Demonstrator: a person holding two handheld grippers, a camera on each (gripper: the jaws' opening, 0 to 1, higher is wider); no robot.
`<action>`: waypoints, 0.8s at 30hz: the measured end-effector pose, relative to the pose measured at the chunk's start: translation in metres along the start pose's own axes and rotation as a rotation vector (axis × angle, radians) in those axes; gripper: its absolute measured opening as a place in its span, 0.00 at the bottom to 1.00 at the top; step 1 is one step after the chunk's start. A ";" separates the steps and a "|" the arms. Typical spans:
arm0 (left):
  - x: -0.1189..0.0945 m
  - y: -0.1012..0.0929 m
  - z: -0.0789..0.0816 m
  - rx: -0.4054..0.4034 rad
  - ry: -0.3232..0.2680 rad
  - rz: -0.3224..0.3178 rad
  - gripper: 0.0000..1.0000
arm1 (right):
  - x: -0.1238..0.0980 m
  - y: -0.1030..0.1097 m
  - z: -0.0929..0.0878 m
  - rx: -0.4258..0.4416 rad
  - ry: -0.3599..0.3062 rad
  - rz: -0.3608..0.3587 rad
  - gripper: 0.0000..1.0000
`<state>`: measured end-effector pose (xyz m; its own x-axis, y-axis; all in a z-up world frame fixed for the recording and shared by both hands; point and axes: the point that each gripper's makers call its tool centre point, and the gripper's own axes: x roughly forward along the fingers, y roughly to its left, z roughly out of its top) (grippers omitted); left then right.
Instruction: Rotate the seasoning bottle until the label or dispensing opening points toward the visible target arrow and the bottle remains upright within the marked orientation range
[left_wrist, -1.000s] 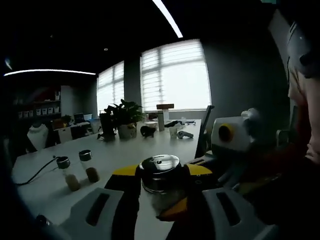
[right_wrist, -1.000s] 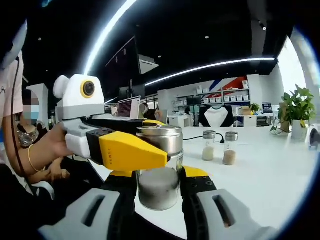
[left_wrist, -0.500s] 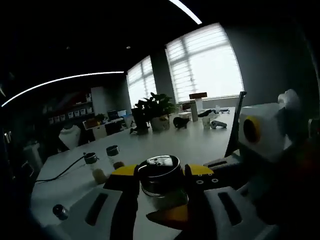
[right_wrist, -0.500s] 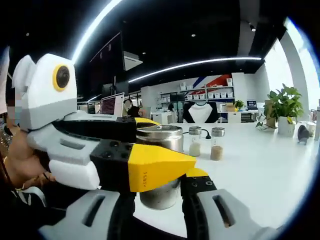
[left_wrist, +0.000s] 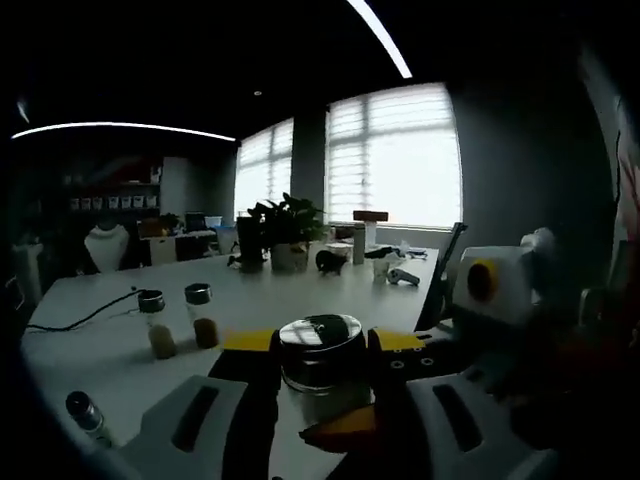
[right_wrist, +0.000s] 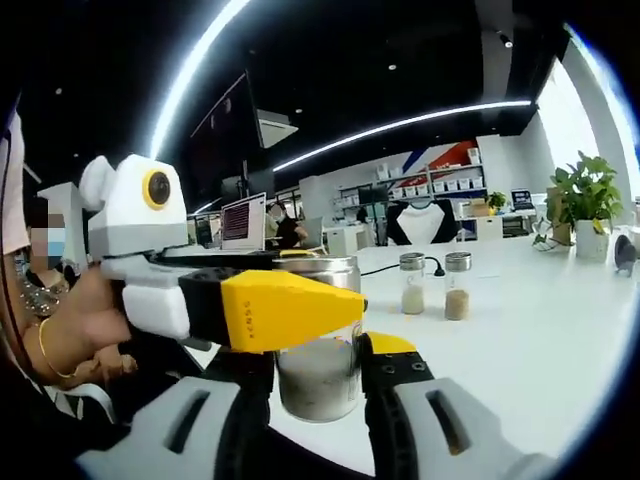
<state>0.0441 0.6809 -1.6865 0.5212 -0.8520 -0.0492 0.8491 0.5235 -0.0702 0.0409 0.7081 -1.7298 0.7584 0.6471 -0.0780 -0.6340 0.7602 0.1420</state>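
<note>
- We squeeze the clear glass seasoning bottle with a shiny metal lid (right_wrist: 318, 340), at the bottom middle, with both grippers, probably so it stays upright.
- Left gripper (left_wrist: 322, 400): clamped on it.
- Right gripper (right_wrist: 318, 400): gripping it too.
- No arrow that we can make out.

Can't really read anything on the seasoning bottle (right_wrist: 318, 345): in the right gripper view the left gripper's (right_wrist: 262, 312) yellow jaw crosses its upper glass, so any label or opening there is hidden, and its base sinks behind the right gripper's own jaws. In the left gripper view the bottle's lower half is too dark to make out. The little bottle (left_wrist: 88, 417) lying near that view's left edge is too dim to tell what it is.
</note>
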 end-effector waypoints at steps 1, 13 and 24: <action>-0.001 0.001 0.001 -0.012 0.002 -0.007 0.36 | 0.000 0.002 0.001 -0.003 0.002 0.010 0.32; -0.010 0.003 0.011 0.023 -0.007 -0.022 0.34 | 0.005 0.010 0.003 -0.035 0.019 0.047 0.33; -0.004 0.004 0.020 0.013 -0.063 -0.040 0.34 | 0.002 0.011 0.016 -0.081 -0.059 0.012 0.30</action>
<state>0.0473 0.6864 -1.6668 0.4911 -0.8710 0.0163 0.8701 0.4895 -0.0577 0.0385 0.7168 -1.7126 0.7565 0.6538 -0.0177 -0.6518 0.7558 0.0624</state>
